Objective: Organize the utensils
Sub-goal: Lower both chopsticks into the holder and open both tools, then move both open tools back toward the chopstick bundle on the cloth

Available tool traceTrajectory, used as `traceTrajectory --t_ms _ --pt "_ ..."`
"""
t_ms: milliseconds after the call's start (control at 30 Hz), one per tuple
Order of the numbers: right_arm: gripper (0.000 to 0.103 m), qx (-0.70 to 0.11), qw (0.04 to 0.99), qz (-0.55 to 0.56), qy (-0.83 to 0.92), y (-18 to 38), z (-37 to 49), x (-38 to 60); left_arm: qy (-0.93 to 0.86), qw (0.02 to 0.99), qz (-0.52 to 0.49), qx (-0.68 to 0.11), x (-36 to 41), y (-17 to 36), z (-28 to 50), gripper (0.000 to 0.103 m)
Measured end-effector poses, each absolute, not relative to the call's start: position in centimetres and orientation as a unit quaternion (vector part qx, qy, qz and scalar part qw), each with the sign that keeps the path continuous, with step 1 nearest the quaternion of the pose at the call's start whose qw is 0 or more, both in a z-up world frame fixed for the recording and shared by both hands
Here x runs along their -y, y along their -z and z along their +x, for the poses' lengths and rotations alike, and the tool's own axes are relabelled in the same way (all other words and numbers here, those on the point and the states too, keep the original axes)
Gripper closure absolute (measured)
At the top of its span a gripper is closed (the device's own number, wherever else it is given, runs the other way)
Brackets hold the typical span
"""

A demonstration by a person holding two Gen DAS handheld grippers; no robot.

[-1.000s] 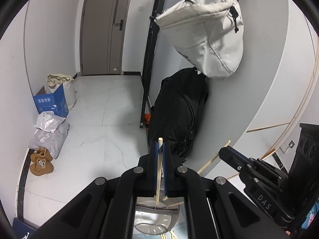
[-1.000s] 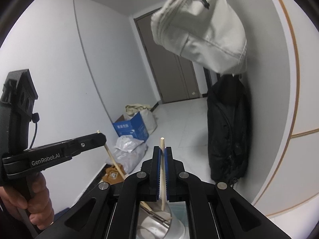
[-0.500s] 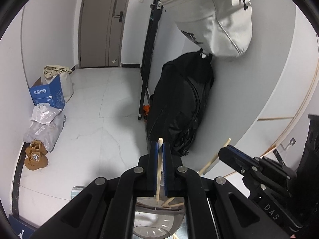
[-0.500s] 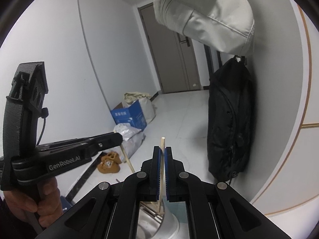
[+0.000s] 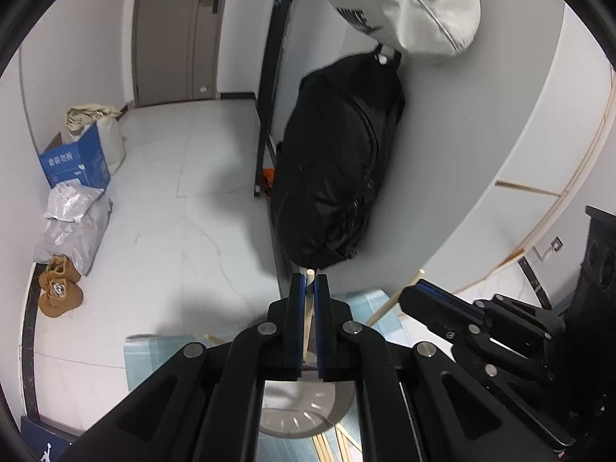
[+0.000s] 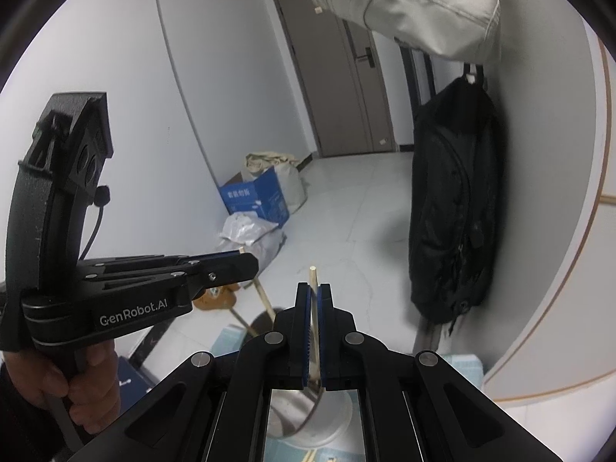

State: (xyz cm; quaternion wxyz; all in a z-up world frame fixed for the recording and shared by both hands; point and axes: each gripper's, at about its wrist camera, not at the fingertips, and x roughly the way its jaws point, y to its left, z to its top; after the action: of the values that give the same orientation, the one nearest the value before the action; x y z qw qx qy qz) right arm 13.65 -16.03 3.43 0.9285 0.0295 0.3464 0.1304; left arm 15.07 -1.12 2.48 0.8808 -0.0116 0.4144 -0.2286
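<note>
My left gripper [image 5: 308, 287] is shut on a wooden chopstick [image 5: 307, 319] that stands upright, its lower end over a metal utensil cup [image 5: 304, 412]. To its right in the left wrist view, the right gripper [image 5: 417, 294] holds a second chopstick [image 5: 389, 304] slanted toward the cup. In the right wrist view, my right gripper [image 6: 313, 294] is shut on its chopstick [image 6: 315, 308], which reaches down into the metal cup [image 6: 331, 415]. The left gripper [image 6: 240, 265] comes in from the left, held by a person's hand [image 6: 77, 377]. Its chopstick [image 6: 261, 294] also points into the cup.
The cup stands on a light blue mat [image 5: 161, 358] with several loose chopsticks [image 5: 327, 446] lying on it. A black backpack [image 5: 335, 177] and a pale bag [image 5: 415, 4] hang on the wall. A blue box [image 5: 75, 163], plastic bags [image 5: 69, 227] and brown shoes [image 5: 57, 292] sit on the floor.
Both grippers have sunk toward the metal cup and tilted further down, each still shut on its chopstick. The blue mat has come into view.
</note>
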Motion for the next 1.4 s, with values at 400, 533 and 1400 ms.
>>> traceTrajectory --t_ms 400,533,1400 --pt "0.094 -0.384 0.907 0.099 -0.141 -1.8 12.9 18.1 0.221 0.868 -0.01 -0.444 0.3 -2.5 14.1 0.096" --pt "0.059 -0.36 0.918 0.105 -0.13 -3.1 11.2 18.8 0.207 0.879 -0.016 -0.429 -0.1 -3.1 12.9 0.069" --pt "0.017 -0.309 0.937 0.121 -0.11 -6.2 2.3 20.3 0.125 0.924 0.034 -0.36 0.1 -4.7 3.9 0.027"
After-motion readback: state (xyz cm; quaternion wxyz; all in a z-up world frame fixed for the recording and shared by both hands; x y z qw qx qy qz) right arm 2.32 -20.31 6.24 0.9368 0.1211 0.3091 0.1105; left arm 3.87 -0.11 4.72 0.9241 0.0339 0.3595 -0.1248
